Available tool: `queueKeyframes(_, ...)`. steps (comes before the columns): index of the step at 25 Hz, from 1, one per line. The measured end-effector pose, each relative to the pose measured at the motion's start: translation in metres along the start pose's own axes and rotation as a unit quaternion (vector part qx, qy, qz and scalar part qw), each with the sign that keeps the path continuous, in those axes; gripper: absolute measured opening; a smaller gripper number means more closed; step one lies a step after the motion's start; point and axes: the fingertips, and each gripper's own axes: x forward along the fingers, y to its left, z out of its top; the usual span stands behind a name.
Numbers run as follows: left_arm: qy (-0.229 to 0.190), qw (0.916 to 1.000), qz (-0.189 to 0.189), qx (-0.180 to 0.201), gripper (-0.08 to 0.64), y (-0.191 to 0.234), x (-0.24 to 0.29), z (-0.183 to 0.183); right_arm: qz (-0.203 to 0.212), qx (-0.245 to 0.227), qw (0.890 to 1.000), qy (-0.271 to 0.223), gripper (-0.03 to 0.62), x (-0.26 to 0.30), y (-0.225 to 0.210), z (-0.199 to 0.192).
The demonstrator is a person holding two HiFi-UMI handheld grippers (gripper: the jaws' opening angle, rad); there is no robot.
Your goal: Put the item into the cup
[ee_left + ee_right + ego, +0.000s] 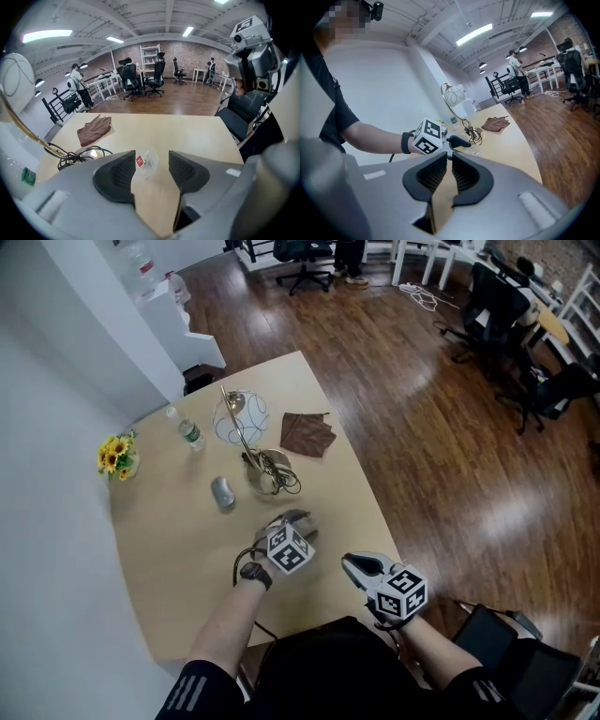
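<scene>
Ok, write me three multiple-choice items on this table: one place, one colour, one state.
1. The brown cloth lies: A) on the floor B) near the far right edge of the table C) on a chair.
2. The flowers are: A) yellow B) blue C) white.
3. The fingers of the left gripper are: A) shut and empty B) apart around a small clear packet C) clamped on the cloth.
Answers: B, the head view shows it there; A, the blooms are yellow; B, the packet lies on the table between parted fingers.

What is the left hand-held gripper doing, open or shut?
Open. The left hand-held gripper has its jaws wide apart, with a gap beside the small clear packet between them.
</scene>
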Motion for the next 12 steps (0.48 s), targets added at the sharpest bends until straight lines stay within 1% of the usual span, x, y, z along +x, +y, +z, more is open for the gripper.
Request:
queueKeyframes(4,-0.058,0.9972,0.036,-0.031,0.218,-0.001,-0.053,0.011,0.02,-0.019,1.0,-0.007,0.043,0.003,0.006,0.015)
queueKeyframes(7,-0.095,0.9916,0.068,-0.057,0.218,-0.003,-0.097,0.011,0.042,-0.031,0.999,-0.011,0.043,0.006,0.015,0.027)
queueKeyframes(9,-0.12,0.9846,0.095,-0.083,0.218,-0.004,-0.127,0.009,0.06,-0.042,0.997,-0.011,0.043,0.008,0.023,0.034)
queueKeyframes(12,-0.157,0.9706,0.132,-0.126,0.218,-0.014,-0.165,0.003,0.086,-0.06,0.995,-0.006,0.043,0.011,0.032,0.041)
